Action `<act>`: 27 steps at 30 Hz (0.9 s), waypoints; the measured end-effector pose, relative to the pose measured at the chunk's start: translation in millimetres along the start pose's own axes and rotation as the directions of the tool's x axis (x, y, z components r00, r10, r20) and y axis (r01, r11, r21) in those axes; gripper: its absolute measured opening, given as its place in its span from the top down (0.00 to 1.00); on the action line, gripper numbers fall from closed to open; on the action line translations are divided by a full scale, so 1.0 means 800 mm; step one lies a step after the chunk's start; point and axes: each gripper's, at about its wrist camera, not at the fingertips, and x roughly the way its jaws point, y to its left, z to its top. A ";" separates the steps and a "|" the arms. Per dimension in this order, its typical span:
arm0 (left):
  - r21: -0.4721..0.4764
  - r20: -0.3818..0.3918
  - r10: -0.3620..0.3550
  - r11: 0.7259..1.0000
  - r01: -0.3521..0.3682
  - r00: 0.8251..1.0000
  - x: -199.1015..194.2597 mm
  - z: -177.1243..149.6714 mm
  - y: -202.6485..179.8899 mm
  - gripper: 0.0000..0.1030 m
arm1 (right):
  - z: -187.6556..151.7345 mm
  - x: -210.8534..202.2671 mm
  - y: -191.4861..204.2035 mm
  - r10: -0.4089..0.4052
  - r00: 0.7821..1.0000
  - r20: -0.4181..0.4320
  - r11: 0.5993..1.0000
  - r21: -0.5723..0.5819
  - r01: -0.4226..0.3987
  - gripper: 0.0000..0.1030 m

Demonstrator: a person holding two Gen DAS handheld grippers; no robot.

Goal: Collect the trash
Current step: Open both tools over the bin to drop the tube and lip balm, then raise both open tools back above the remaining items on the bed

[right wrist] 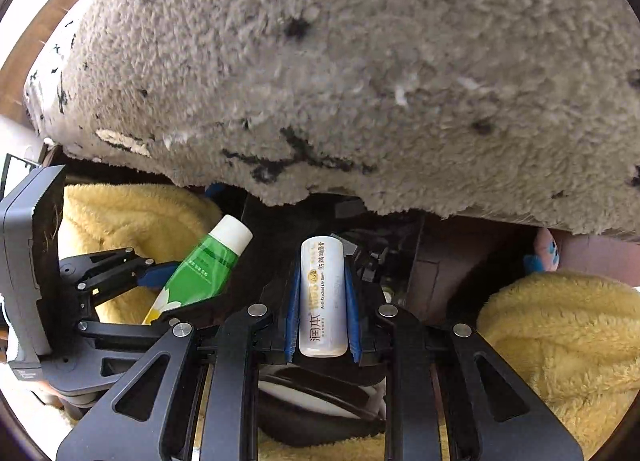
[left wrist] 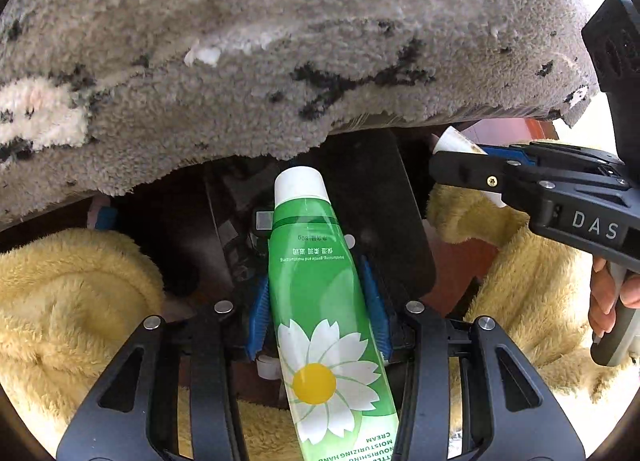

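Observation:
My left gripper (left wrist: 318,301) is shut on a green hand cream tube (left wrist: 320,281) with a white cap and a daisy print; the tube points forward between the blue pads. My right gripper (right wrist: 323,293) is shut on a white lip balm tube (right wrist: 323,297) with Chinese lettering. The right gripper (left wrist: 476,171) also shows at the right of the left wrist view, with the white tube (left wrist: 454,143) sticking out. The left gripper (right wrist: 160,275) with the green tube (right wrist: 204,269) shows at the left of the right wrist view.
A shaggy grey rug (left wrist: 280,41) with black flecks fills the top of both views. Yellow fluffy slippers (left wrist: 60,301) lie left and right (right wrist: 568,341). A dark object (left wrist: 380,221) sits under the grippers. A pink-blue item (right wrist: 546,251) lies by the rug edge.

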 end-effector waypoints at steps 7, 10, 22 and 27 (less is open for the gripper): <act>-0.011 0.002 -0.001 1.000 0.001 1.000 -0.013 0.000 0.014 0.51 | 0.004 0.000 0.000 0.000 1.000 0.009 1.000 0.019 0.000 0.78; -0.012 0.015 0.016 1.000 -0.016 1.000 -0.021 0.003 0.017 0.43 | 0.007 -0.006 -0.003 -0.008 1.000 0.023 0.999 0.039 0.007 0.52; 0.013 0.139 0.080 0.997 -0.082 0.987 -0.085 0.014 0.011 0.13 | 0.013 -0.061 0.003 -0.077 0.987 0.138 0.996 0.051 0.071 0.17; 0.013 0.204 0.082 0.996 -0.087 0.976 -0.118 0.018 0.014 0.12 | 0.018 -0.099 0.002 -0.073 0.976 0.207 0.997 0.048 0.064 0.14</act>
